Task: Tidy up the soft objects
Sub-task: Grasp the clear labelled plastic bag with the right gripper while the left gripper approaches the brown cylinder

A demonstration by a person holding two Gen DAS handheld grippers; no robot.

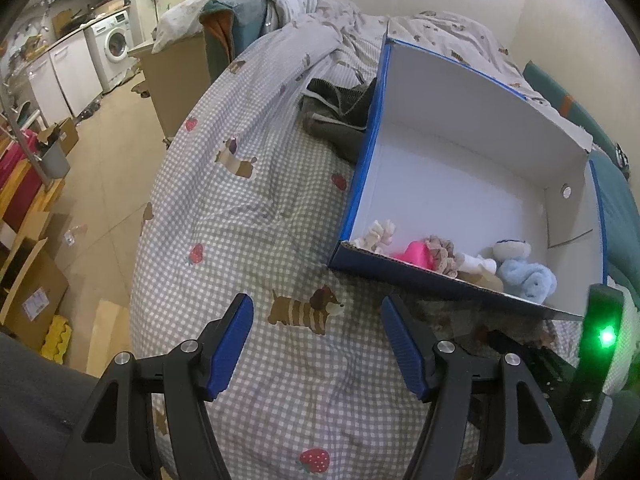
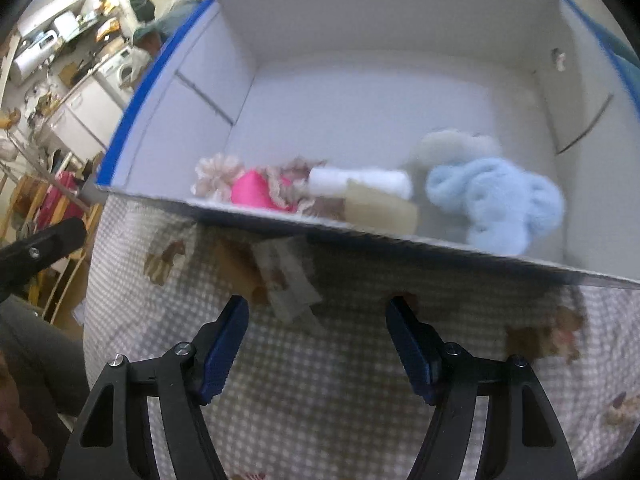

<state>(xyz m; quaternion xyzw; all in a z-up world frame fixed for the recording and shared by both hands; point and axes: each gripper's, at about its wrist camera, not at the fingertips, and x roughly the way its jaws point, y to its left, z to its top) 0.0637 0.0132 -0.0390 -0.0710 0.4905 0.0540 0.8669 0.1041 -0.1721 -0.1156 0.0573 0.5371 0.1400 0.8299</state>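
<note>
A blue cardboard box with a white inside [image 1: 452,168] [image 2: 360,92] lies on the checked bed cover. Along its near wall sit several soft things: a light blue plush [image 1: 528,278] [image 2: 500,200], a pink item with a frilly trim [image 1: 416,256] [image 2: 256,192], a white roll [image 2: 360,182], a beige block [image 2: 380,210] and a cream tassel [image 1: 378,234] [image 2: 212,174]. A dark grey towel [image 1: 336,116] lies on the bed beside the box's far left wall. My left gripper [image 1: 316,316] is open and empty above the cover, left of the box. My right gripper [image 2: 316,316] is open and empty just before the box's near wall.
The bed drops off to a tiled floor [image 1: 108,168] on the left, with cardboard boxes [image 1: 32,284] and a washing machine [image 1: 114,42] beyond. A bunched duvet [image 1: 288,4] lies at the far end of the bed. A wall [image 1: 576,12] stands behind the box.
</note>
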